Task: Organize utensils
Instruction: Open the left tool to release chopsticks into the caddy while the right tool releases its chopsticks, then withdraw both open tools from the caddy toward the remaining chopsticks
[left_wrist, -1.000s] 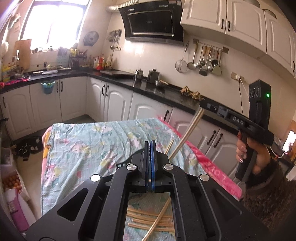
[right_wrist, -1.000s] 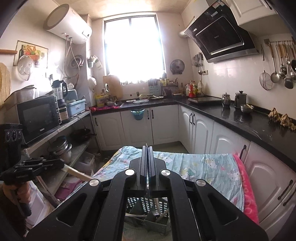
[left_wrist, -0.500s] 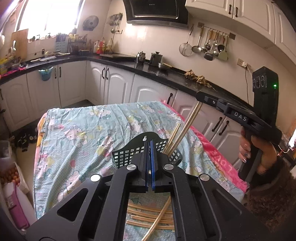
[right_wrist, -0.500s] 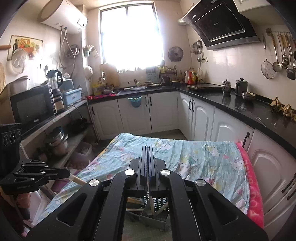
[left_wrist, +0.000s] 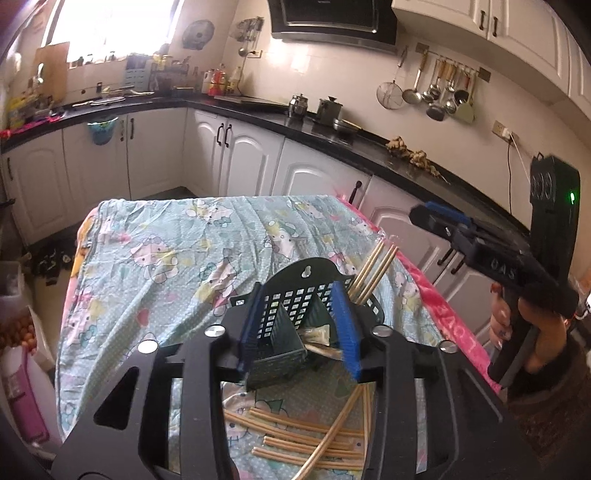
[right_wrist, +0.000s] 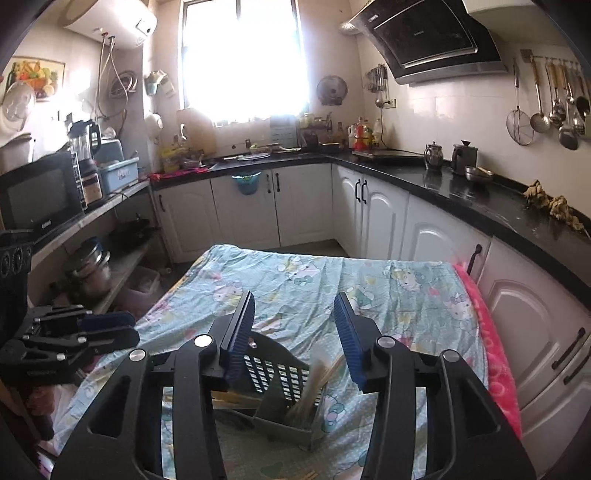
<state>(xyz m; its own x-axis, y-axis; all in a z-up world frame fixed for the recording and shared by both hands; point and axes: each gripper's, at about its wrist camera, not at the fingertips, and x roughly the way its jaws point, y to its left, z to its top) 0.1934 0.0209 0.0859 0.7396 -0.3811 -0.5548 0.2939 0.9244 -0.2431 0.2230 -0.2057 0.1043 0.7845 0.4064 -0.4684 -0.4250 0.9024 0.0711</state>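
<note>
Left gripper (left_wrist: 301, 325) jaws just opened, nothing pinched, hovering over dark green utensil basket (left_wrist: 295, 306) on the cartoon-print cloth (left_wrist: 166, 266). Chopsticks (left_wrist: 373, 273) stand in the basket's right compartment, more loose chopsticks (left_wrist: 295, 432) lie on cloth nearer the camera. Right gripper (right_wrist: 293, 336) also just opened, empty, above same basket

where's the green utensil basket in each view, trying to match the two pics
Left wrist view: the green utensil basket sits low and centre, between the open fingers of the left tool.
Right wrist view: low and centre, below the open right tool.
Shared landmark: the pink edge of the tablecloth, right of the basket in both.
</note>
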